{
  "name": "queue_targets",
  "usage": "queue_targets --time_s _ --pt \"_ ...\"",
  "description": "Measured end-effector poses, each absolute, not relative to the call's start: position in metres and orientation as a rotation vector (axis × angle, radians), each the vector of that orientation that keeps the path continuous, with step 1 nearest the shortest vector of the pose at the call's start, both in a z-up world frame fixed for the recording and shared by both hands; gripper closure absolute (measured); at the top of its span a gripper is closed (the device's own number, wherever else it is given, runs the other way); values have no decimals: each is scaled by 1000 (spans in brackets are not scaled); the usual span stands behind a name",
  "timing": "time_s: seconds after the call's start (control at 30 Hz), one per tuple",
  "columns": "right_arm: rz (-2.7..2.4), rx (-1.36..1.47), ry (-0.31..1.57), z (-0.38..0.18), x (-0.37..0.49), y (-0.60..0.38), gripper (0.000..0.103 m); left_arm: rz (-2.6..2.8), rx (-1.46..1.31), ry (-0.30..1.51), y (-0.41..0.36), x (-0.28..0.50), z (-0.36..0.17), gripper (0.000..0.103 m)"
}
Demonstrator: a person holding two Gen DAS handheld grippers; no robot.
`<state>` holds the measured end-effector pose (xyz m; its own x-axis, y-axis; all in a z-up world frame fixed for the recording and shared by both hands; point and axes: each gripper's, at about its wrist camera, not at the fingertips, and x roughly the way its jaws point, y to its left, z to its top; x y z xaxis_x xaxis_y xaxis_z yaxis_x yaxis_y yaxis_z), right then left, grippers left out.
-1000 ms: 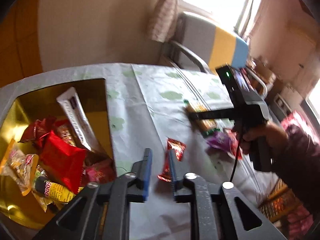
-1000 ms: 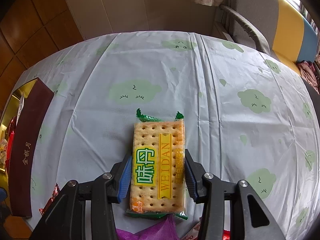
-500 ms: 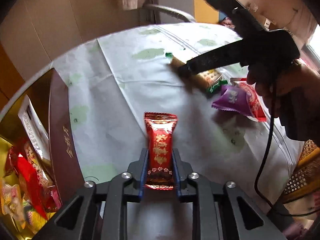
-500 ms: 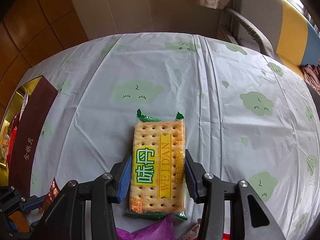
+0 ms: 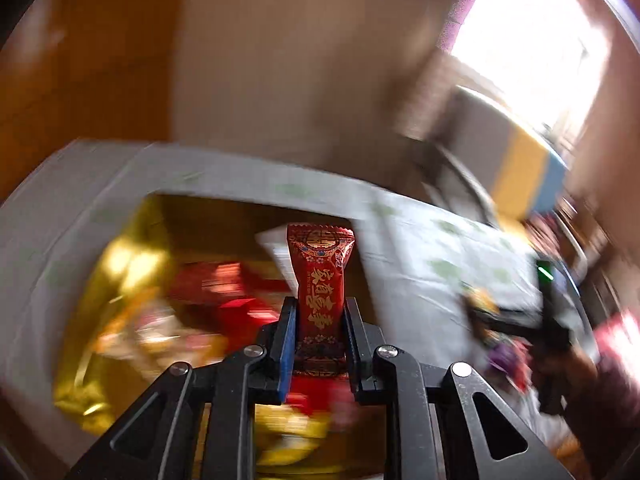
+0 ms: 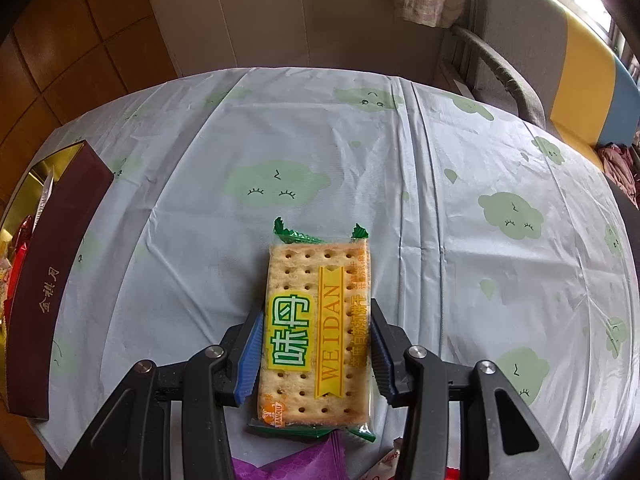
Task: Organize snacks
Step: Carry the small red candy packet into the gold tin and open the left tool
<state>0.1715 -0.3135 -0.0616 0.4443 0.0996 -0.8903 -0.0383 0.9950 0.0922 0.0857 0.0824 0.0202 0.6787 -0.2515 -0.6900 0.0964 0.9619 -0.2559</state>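
L gripper (image 5: 318,340): jaws pinched tight on the red candy wrapper (image 5: 320,284), gripping its lower half. Wrapper stands straight out ahead of the fingers, long axis in line w/ the gripper, crimped top end furthest from it. Held clear of everything, nothing touching it.

Key relation for the L side: gold-lined box (image 5: 120,248) lies directly beyond and below the held candy, spreading from dead ahead to the gripper's left. Box already has a heap of red and yellow snacks in it (blurred, can't ID individually). White packet (image 5: 276,250) leans on the box wall just behind the candy's tip. Judgement: candy is about over the box opening, so the coming move is prob. a drop or short lowering, not a reach. Risk: tip could catch the leaning white packet.

R gripper (image 6: 316,356): jaws part open, straddling the cracker pack (image 6: 318,332), one pad each side of the pack's lower half. Pads look right at the pack edges; can't tell if they press. Pack lies flat on the tablecloth (image 6: 460,208), long axis running straight away from the gripper, green crimp at far end. Approach already squared up; closing would take it across the short width.

Purple packet (image 6: 296,462) just under the near end of the crackers, below the R gripper. Box's dark red wall (image 6: 48,280) sits well off to R gripper's left.

L side nearer the box; R has the longer carry.
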Motion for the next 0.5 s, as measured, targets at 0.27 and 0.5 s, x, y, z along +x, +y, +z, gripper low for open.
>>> queue_targets --time_s 0.27,0.5 --pt "60 51 1114 -60 172 -308 55 -24 -370 811 147 90 2 52" --pt "13 49 1108 -60 173 -301 56 43 -299 797 152 61 -1 45"
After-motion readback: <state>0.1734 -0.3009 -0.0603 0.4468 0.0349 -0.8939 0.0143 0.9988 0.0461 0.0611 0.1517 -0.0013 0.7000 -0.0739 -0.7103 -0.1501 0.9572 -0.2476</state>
